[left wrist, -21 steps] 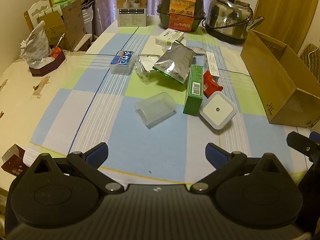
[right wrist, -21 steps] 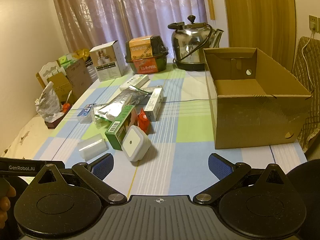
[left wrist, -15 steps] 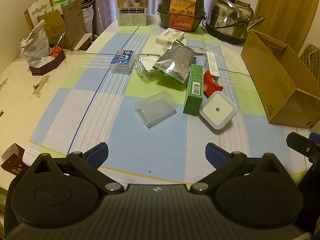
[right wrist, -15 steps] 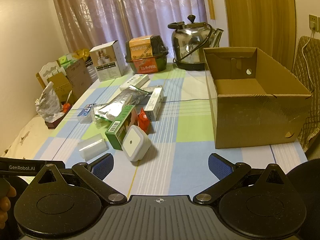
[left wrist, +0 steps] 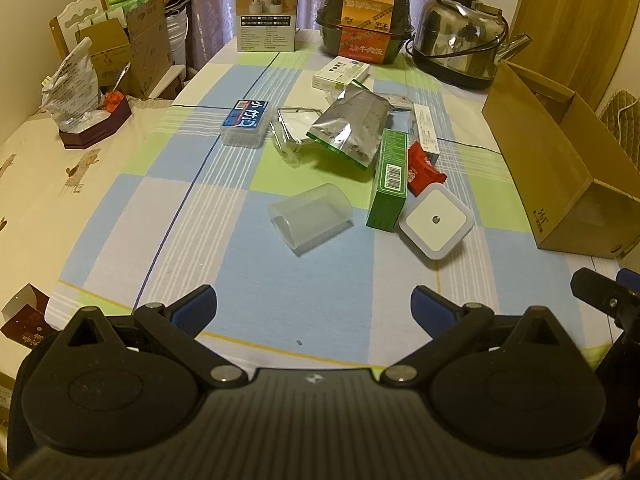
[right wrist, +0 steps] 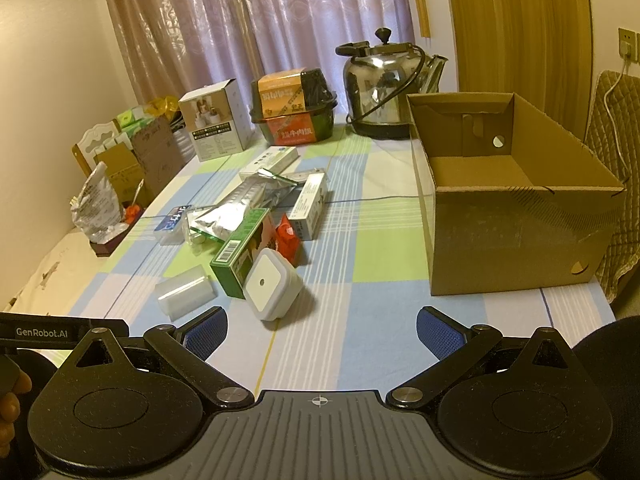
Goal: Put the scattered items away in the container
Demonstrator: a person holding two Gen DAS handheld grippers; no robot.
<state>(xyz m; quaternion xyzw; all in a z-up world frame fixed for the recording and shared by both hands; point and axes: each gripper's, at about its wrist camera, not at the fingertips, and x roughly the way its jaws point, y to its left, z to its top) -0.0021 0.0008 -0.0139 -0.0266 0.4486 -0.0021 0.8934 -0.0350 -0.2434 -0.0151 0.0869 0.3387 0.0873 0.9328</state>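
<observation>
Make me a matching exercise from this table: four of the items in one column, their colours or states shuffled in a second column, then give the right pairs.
Items
1. cardboard box
2. barcode carton
3. square night light
4. foil pouch

Descriptions
A. white, with a small dot at its centre
B. silver, resting partly on other items
C. brown, open at the top, nothing visible inside
D. green, lying flat beside a red packet

Pairs: 1-C, 2-D, 3-A, 4-B
</observation>
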